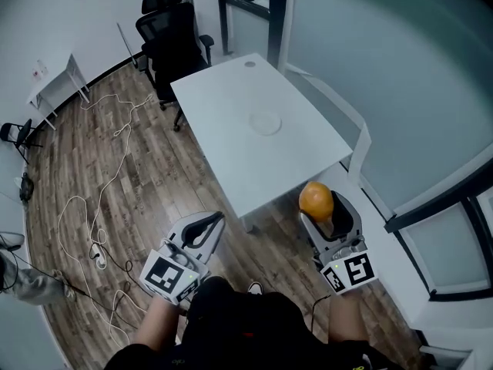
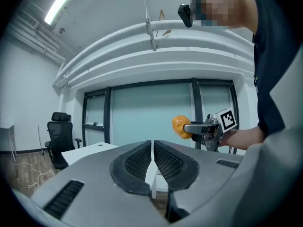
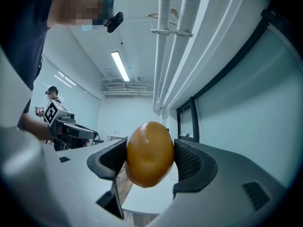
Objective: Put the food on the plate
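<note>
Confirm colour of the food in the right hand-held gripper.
The food is plain orange; best seen in right gripper view.

Glossy orange food [image 3: 149,154]; matt white table [image 1: 231,118]; wood-grain floor [image 1: 158,187].

Light: cool, even, diffuse, and bright throughout. Sources seen: ceiling strip [image 2: 64,4] in the left gripper view, second strip light [image 3: 121,66] in the right gripper view. Head view: the white surface [image 1: 254,129] is nearly washed out and the plate [image 1: 266,122] is only a faint ring. Soft shadow on the floor [image 1: 77,153] under the surface's near edge. All views: strong fisheye bowing, dark vignetted corners. Orange food [image 3: 149,154] is sharp, with a soft sheen on top. Casing of the right claw [image 3: 149,167] and left claw [image 2: 152,157] blurs nearest the lens.
</note>
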A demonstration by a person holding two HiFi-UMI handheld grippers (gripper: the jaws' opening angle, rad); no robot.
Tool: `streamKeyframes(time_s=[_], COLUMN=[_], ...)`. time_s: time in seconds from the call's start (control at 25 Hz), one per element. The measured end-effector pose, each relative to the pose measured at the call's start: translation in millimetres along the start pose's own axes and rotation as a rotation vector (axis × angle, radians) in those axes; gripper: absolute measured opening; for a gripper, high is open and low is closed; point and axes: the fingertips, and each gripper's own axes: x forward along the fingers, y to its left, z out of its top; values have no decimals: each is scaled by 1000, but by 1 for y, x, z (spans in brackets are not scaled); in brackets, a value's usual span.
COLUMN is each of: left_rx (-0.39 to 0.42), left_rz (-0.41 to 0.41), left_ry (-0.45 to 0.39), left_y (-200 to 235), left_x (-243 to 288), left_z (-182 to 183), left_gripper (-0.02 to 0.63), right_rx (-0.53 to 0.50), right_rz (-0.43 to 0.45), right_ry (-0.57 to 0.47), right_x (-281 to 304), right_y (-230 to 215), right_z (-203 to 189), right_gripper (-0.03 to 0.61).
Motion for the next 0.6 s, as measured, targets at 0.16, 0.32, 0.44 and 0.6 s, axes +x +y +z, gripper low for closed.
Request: streamKeyframes(time_s=[0.16, 0.32, 0.44, 0.6], left_rx=[3, 4, -2, -14], left_rz=[-16, -43, -59, -83], left_ry=[2, 6, 0, -7], left_y=[7, 21, 38, 71], left_x=[20, 38, 53, 72], left_z=[0, -1, -1, -3], left_gripper=[35, 35, 35, 35], right_rx=[2, 13, 9, 3], right_rz=[-14, -41, -52, -74], right_ry=[1, -2, 5, 25], right_x=[6, 22, 38, 68], right_y=[-15, -31, -39, -47], right_z=[-6, -8, -11, -18], right_gripper=[328, 328, 328, 328])
